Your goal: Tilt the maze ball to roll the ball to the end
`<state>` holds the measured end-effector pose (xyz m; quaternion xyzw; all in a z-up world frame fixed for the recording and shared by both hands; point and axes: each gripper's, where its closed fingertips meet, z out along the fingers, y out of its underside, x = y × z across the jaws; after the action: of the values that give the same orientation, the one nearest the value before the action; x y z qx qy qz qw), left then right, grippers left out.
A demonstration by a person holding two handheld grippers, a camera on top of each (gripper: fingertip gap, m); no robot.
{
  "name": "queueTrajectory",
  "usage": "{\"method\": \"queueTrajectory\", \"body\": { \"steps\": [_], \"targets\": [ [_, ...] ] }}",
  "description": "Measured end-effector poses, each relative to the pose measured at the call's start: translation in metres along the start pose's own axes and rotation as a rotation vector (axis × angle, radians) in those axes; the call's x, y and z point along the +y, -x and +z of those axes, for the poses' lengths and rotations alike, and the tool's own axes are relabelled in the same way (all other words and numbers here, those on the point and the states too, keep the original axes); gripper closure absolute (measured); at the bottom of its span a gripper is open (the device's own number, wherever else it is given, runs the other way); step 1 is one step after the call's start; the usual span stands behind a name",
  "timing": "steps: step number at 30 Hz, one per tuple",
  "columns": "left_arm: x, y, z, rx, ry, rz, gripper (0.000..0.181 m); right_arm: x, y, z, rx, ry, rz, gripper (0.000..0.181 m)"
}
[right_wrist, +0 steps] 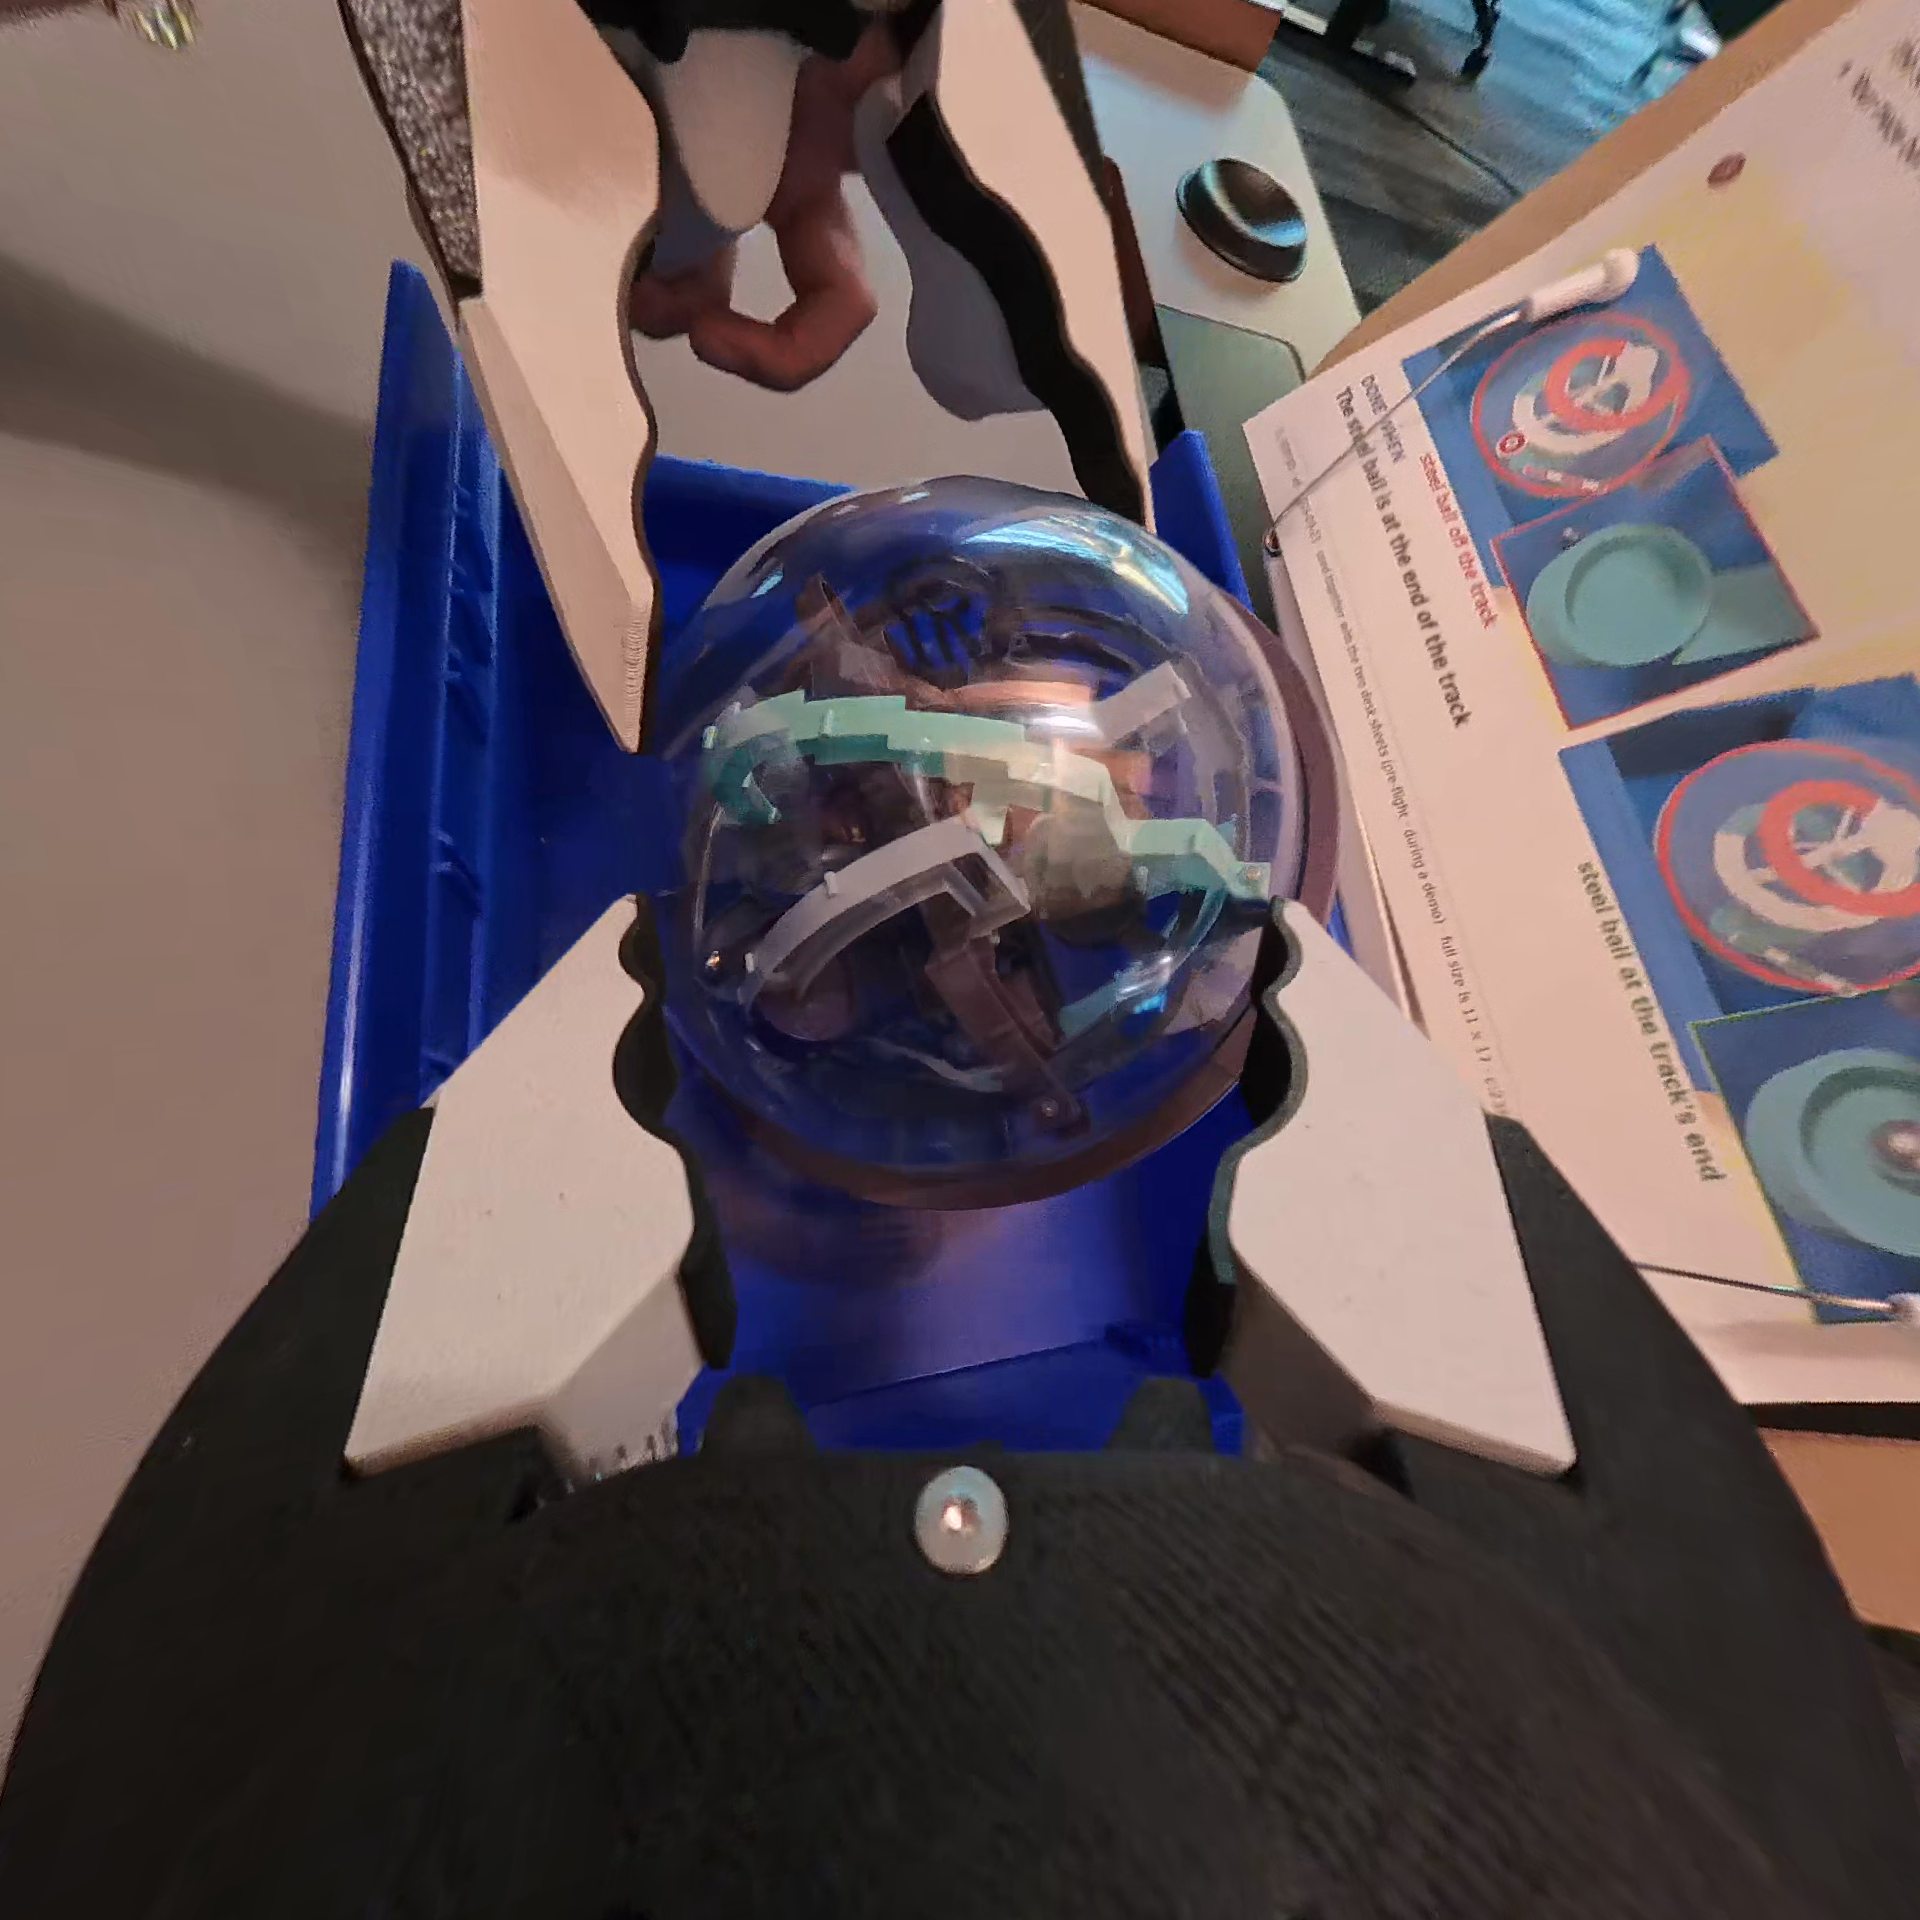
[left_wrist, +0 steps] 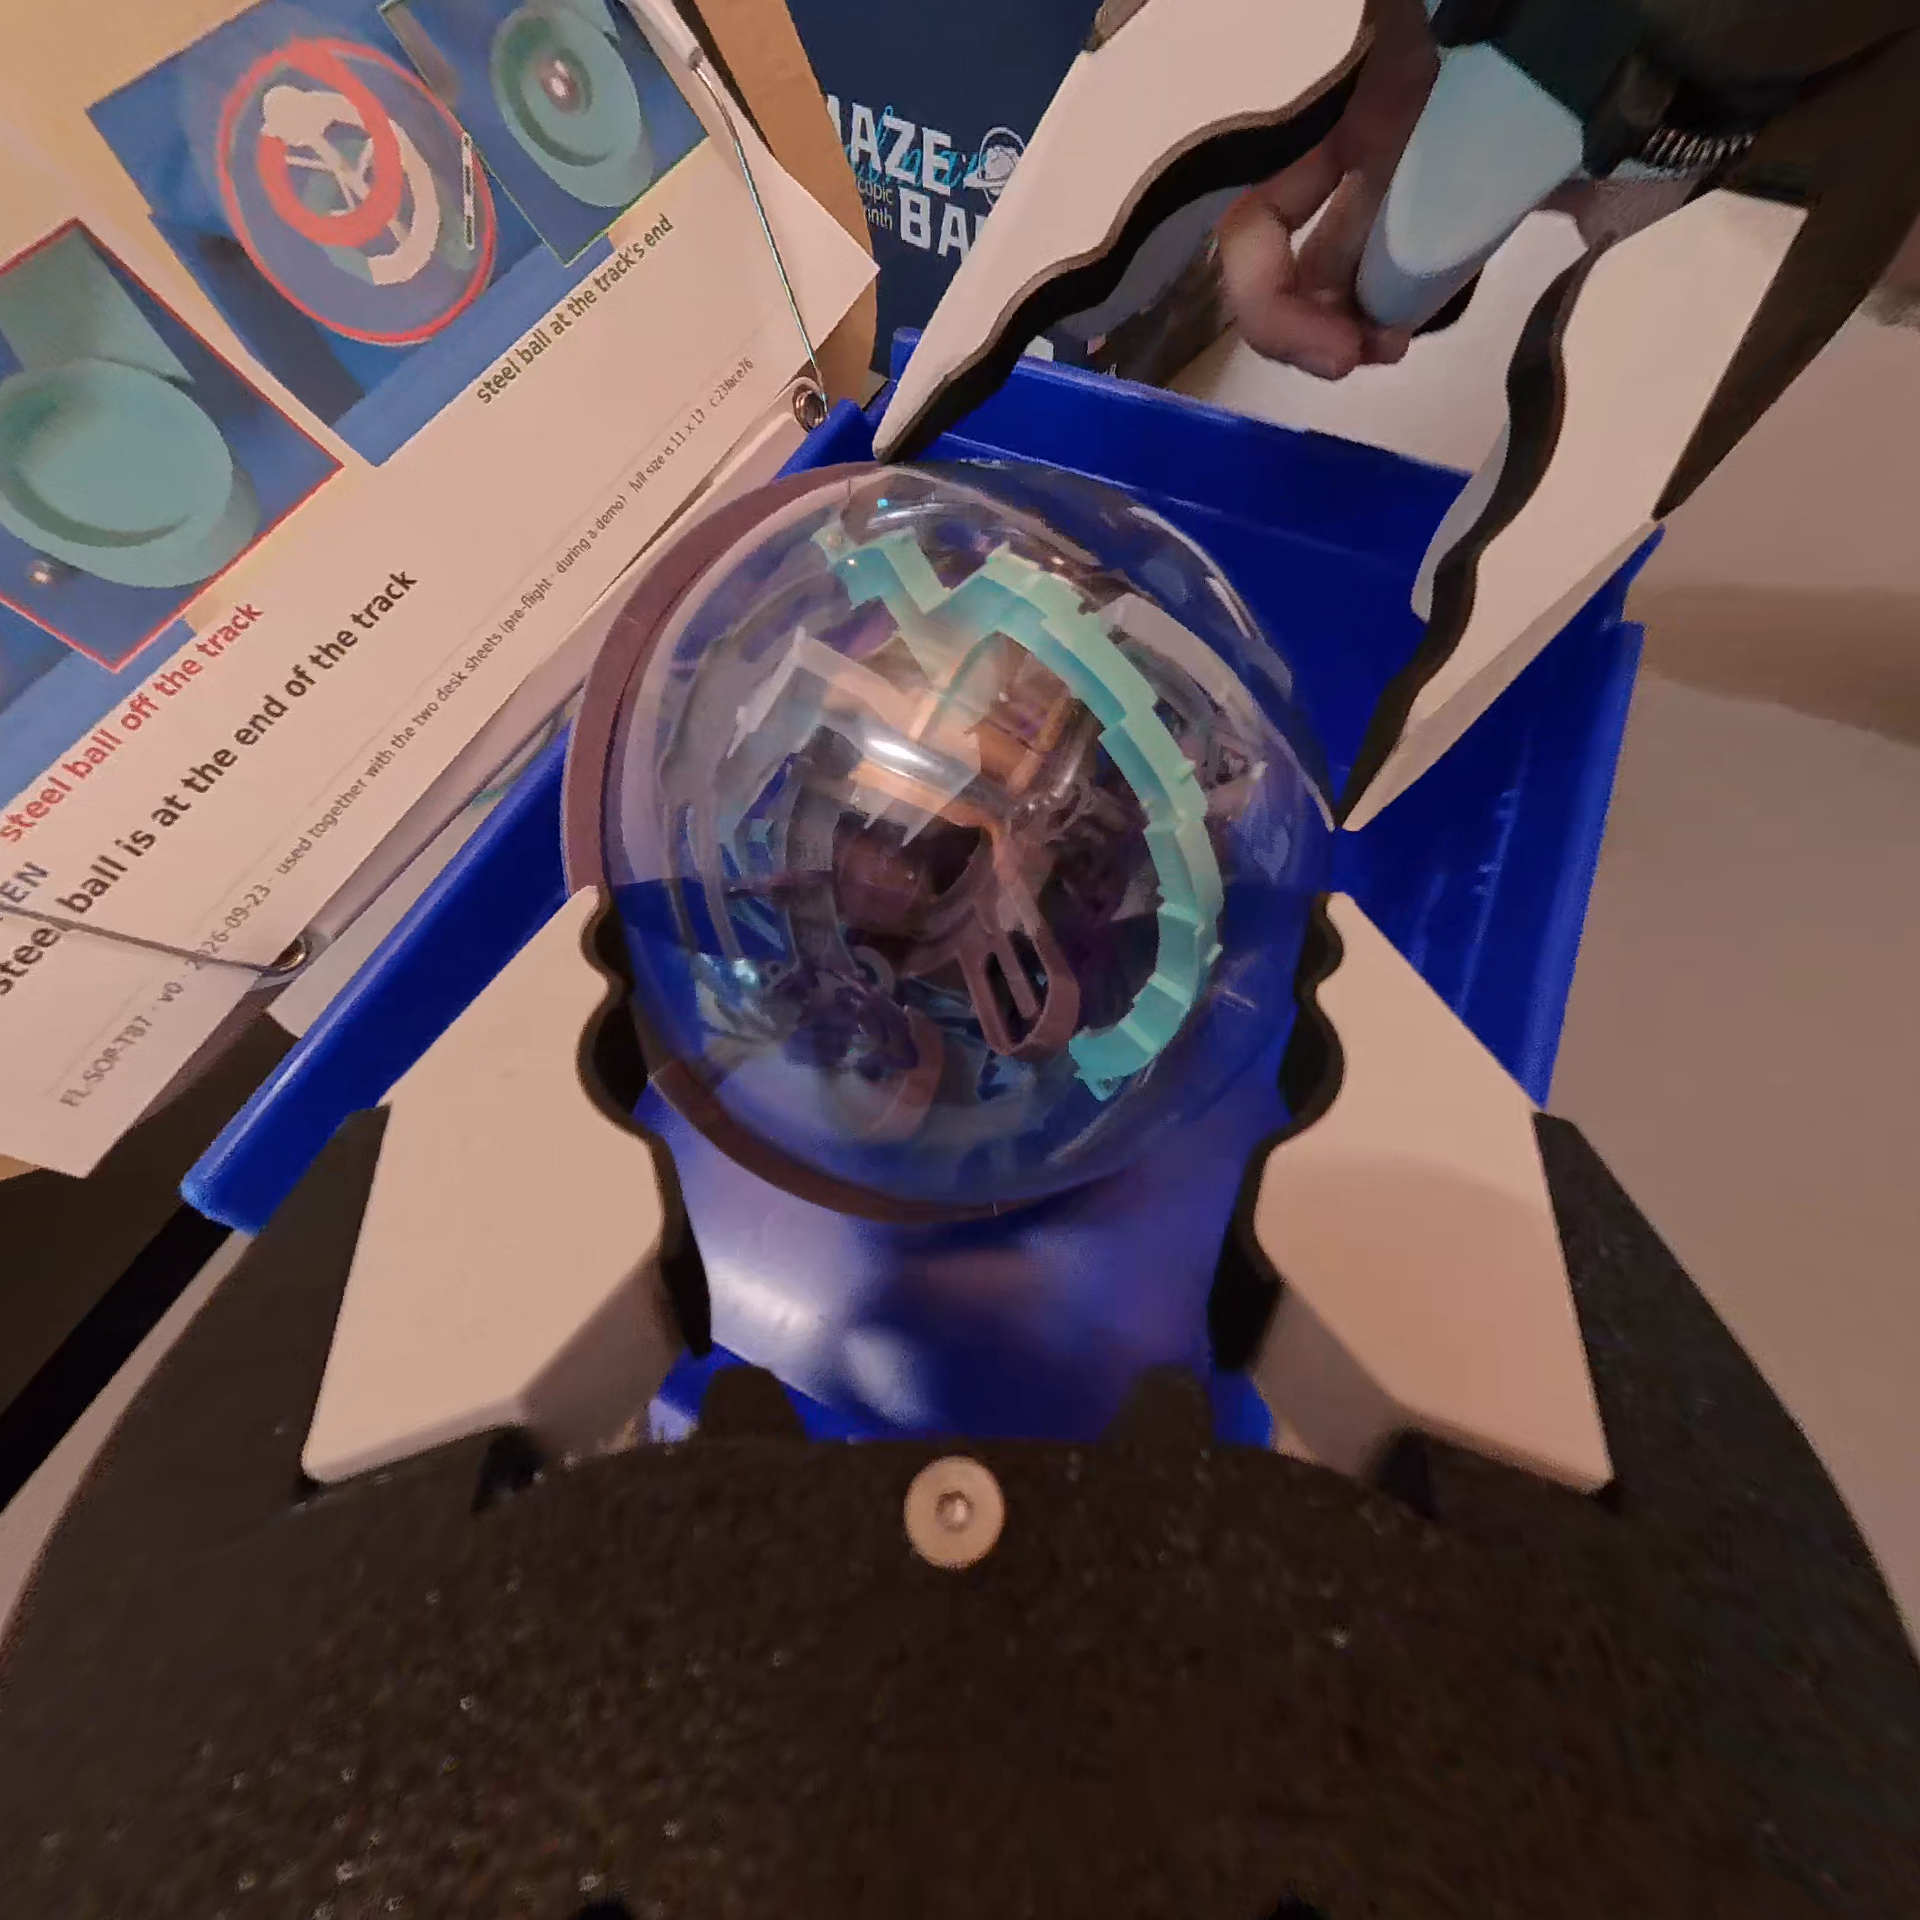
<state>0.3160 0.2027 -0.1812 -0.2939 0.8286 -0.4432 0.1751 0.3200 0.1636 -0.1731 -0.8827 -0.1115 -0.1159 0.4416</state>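
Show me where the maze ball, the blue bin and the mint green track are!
maze ball (left_wrist: 935,831): left wrist view, on its clear dome.
blue bin (right_wrist: 436,831): right wrist view, on its left side wall.
mint green track (left_wrist: 1091,665): left wrist view, on the stepped strip curving inside the ball.

Blue bin; printed sheet; box.

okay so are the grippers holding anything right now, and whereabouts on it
Both hold the clear maze ball over the blue bin: the left gripper clamps its near sides, the right gripper the opposite sides.
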Motion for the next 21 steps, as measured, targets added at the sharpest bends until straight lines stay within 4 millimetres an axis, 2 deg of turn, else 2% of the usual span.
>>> {"method": "queueTrajectory", "body": {
  "steps": [1,8,11,15,18,21],
  "targets": [
    [0.001,0.0,0.0,-0.011,0.004,0.017,0.058,0.0,0.001,0.0,0.014,0.005,-0.03,0.07],
    [0.001,0.003,-0.003,-0.01,0.019,0.012,0.06,-0.001,0.0,0.002,0.007,0.008,-0.065,0.07],
    [-0.019,0.012,-0.007,-0.011,-0.05,-0.015,0.064,-0.002,-0.003,0.004,-0.027,0.031,-0.08,0.07],
    [-0.031,0.013,0.004,0.03,-0.042,0.024,0.068,-0.002,-0.006,0.011,-0.094,0.059,-0.042,0.07],
    [-0.03,0.014,0.011,0.04,-0.005,0.041,0.068,-0.002,-0.007,0.016,-0.113,0.08,0.01,0.076],
    [-0.028,0.02,0.011,0.04,0.025,-0.024,0.069,-0.003,-0.008,0.014,-0.083,0.057,0.034,0.083]
  ]
}}
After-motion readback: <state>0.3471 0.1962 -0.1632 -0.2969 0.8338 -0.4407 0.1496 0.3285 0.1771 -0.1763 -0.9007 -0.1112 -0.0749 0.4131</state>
